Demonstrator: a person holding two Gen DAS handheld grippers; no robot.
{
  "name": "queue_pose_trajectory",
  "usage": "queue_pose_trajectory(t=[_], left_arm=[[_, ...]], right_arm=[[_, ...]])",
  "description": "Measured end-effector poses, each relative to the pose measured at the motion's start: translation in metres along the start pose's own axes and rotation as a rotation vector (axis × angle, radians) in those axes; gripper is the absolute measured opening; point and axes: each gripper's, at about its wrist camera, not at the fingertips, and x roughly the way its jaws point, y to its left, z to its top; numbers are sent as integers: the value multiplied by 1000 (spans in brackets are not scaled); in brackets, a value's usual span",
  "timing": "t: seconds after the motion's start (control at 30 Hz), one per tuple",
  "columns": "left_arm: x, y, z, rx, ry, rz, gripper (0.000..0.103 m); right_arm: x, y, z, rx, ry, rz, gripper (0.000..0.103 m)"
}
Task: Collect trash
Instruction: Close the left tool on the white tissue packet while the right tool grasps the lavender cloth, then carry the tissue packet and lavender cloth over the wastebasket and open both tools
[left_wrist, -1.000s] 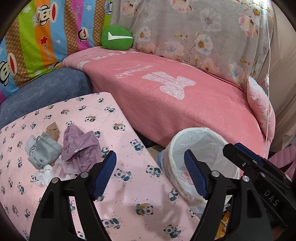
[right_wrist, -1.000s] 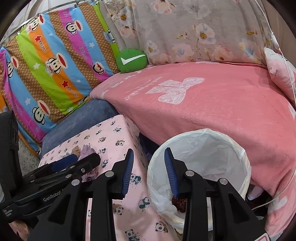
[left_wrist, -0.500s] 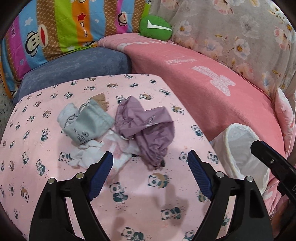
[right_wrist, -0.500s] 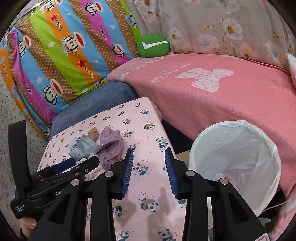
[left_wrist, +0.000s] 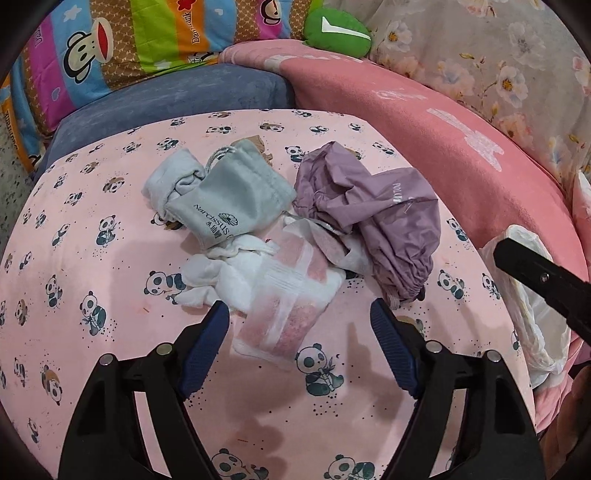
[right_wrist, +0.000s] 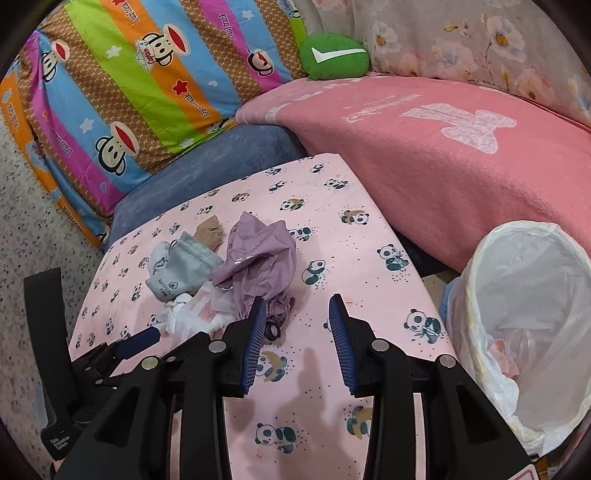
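Two grippers are hanging over a pink cloth with panda print (left_wrist: 110, 332), and we are looking at a small pile of trash in its middle. The left gripper (left_wrist: 299, 339) is pointing down at the pile; its jaws are closing at this moment, but they are standing wide apart and nothing is pressed between the pads. A flat white and pink wrapper (left_wrist: 288, 295) is lying just ahead of this gripper, with its near end reaching into the gap between the two blue pads without touching them. Crumpled white tissue (left_wrist: 214, 273) is lying just beside the left pad. Further from the gripper, a grey drawstring pouch (left_wrist: 229, 199) is lying on the left side of the pile, and a crumpled purple bag (left_wrist: 373, 214) is lying on the right side, overlapping the wrapper's far edge.

We are seeing the right gripper (right_wrist: 297, 332) with its jaws parted and empty. The purple bag is lying just ahead of its left pad, and bare cloth is showing between the pads. A bin with a white liner (right_wrist: 524, 317) is standing to the right of the cloth, beside a pink blanket (right_wrist: 443, 166), with some rubbish already inside.
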Motion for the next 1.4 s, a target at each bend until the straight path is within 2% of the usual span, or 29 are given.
queue_pose_trajectory(t=[0.27, 0.5, 0.6, 0.73, 0.8, 1.0, 1.4], left_arm=[[11, 15, -4, -34, 44, -41, 44], [8, 17, -7, -31, 48, -83, 23], [6, 15, -6, -28, 43, -92, 20], [-1, 12, -4, -24, 30, -101, 20], [-4, 10, -1, -20, 20, -102, 19], [-21, 6, 6, -17, -18, -106, 19], [-61, -14, 27, 26, -119, -115, 18]], right_arm=[[32, 13, 5, -3, 39, 15, 37], [58, 21, 4, -9, 75, 12, 37], [68, 22, 1, -10, 96, 14, 36], [69, 24, 0, -24, 93, 9, 18], [67, 24, 0, -25, 87, 14, 15], [46, 25, 9, -23, 29, 33, 13], [-26, 12, 34, 12, -131, 55, 12]])
